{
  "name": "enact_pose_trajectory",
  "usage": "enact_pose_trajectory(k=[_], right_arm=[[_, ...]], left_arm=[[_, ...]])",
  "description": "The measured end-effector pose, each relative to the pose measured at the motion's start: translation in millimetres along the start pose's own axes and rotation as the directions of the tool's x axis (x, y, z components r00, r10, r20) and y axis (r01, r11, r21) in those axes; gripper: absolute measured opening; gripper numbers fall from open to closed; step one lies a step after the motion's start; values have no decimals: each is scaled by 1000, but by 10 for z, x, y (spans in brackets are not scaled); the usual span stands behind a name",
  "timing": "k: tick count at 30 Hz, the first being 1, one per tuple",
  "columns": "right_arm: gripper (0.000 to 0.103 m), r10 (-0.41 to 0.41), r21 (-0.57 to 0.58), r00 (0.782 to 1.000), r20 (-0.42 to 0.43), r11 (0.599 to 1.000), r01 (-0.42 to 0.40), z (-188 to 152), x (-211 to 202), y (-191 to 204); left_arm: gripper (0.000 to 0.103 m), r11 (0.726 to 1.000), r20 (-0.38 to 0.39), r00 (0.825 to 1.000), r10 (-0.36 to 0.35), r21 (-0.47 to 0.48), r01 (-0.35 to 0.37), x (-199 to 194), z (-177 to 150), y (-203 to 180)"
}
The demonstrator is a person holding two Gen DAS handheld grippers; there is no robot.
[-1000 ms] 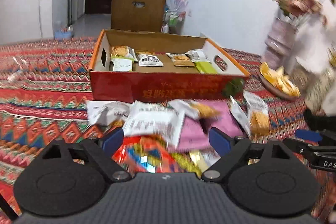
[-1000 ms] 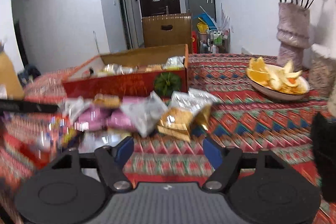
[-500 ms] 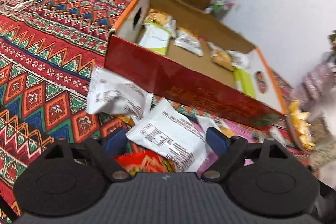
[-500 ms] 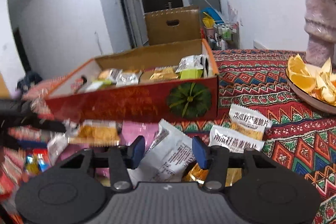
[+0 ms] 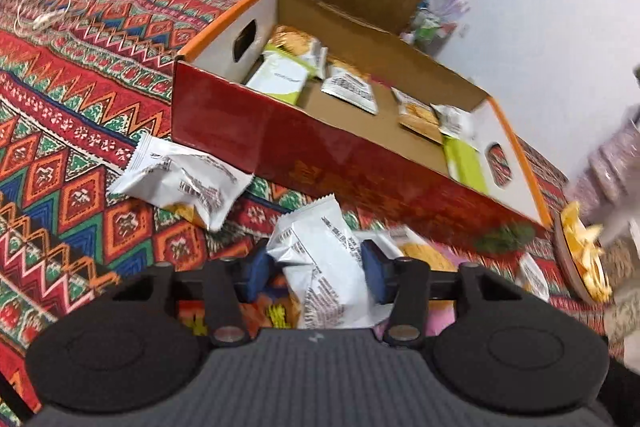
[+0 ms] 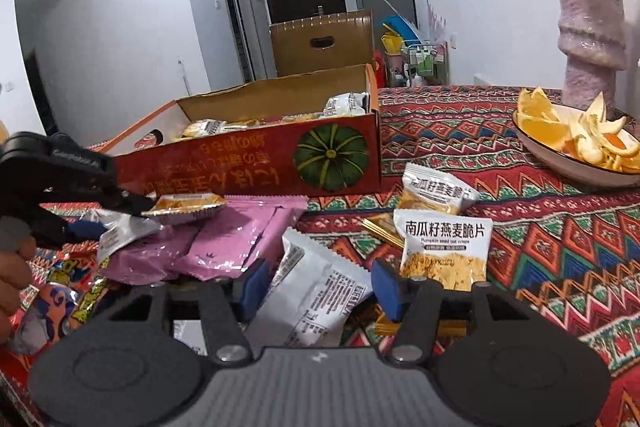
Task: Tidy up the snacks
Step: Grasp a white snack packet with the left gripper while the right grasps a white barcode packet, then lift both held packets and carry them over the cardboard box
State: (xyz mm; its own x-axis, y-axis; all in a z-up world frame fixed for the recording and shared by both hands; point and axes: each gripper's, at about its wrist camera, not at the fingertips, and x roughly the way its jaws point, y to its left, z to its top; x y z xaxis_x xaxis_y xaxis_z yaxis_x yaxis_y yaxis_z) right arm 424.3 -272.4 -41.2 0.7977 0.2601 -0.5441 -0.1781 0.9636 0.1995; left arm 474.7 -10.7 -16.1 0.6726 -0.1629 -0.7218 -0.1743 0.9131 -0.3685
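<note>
A red cardboard box [image 5: 360,167] holds several snack packets and shows in the right wrist view [image 6: 248,163] too. Loose packets lie in front of it on the patterned cloth. My left gripper [image 5: 314,269] has its blue pads against both sides of a white snack packet [image 5: 320,267]. My right gripper [image 6: 320,287] has its jaws around another white packet [image 6: 316,291], the pads near its edges. The left gripper also shows at the left of the right wrist view [image 6: 80,227], closed on its white packet [image 6: 120,231].
Another white packet [image 5: 188,179] lies left of the box. Pumpkin-seed crisp packets [image 6: 444,247], pink packets [image 6: 224,239] and colourful wrappers [image 6: 60,299] lie about. A bowl of orange peel [image 6: 576,143] and a vase [image 6: 592,39] stand at the right.
Both grippers have moved down and forward onto the packet pile and their jaws have narrowed, each around a white packet.
</note>
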Motion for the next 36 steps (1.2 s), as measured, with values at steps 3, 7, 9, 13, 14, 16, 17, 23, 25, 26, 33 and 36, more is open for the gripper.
enact_pose_trajectory(k=[3, 7, 9, 13, 14, 16, 17, 23, 25, 26, 33, 36], right_arm=[[63, -48, -11, 999, 0, 999, 48, -40, -60, 7], [67, -111, -75, 993, -44, 991, 108, -124, -118, 60], [57, -111, -94, 993, -47, 990, 107, -166, -170, 77], [39, -95, -126, 994, -48, 988, 89, -235, -305, 97], [39, -92, -126, 995, -47, 988, 85, -263, -345, 100], [39, -85, -123, 995, -47, 989, 79, -337, -471, 117], [39, -81, -121, 996, -47, 990, 75, -384, -548, 133], [39, -89, -156, 994, -55, 984, 80, -796, -1135, 255], [39, -89, -160, 994, -65, 984, 77, -939, -1355, 305], [39, -92, -165, 993, -67, 983, 80, -1003, -1451, 333], [39, -94, -184, 992, -83, 980, 78, -1391, -2017, 587], [39, -92, -189, 993, -70, 979, 78, -1456, -2189, 657]], left_arm=[[45, 999, 20, 1000, -24, 47, 23, -190, -145, 6], [45, 989, 57, 997, -56, 142, 48, -518, -414, 20], [45, 983, 77, 995, -60, 176, 46, -694, -551, 26], [45, 976, 99, 992, -84, 211, 61, -995, -774, 54], [45, 975, 104, 991, -86, 215, 62, -1070, -829, 64], [45, 972, 114, 990, -87, 227, 60, -1215, -936, 84], [45, 970, 126, 988, -85, 237, 53, -1313, -1004, 91], [45, 963, 99, 987, -125, 253, 97, -1748, -1447, 223], [45, 962, 95, 988, -124, 257, 96, -1856, -1605, 278], [45, 960, 89, 988, -127, 260, 100, -1906, -1682, 307], [45, 958, 85, 987, -134, 267, 107, -2168, -2031, 495], [45, 955, 93, 986, -138, 277, 107, -2262, -2113, 546]])
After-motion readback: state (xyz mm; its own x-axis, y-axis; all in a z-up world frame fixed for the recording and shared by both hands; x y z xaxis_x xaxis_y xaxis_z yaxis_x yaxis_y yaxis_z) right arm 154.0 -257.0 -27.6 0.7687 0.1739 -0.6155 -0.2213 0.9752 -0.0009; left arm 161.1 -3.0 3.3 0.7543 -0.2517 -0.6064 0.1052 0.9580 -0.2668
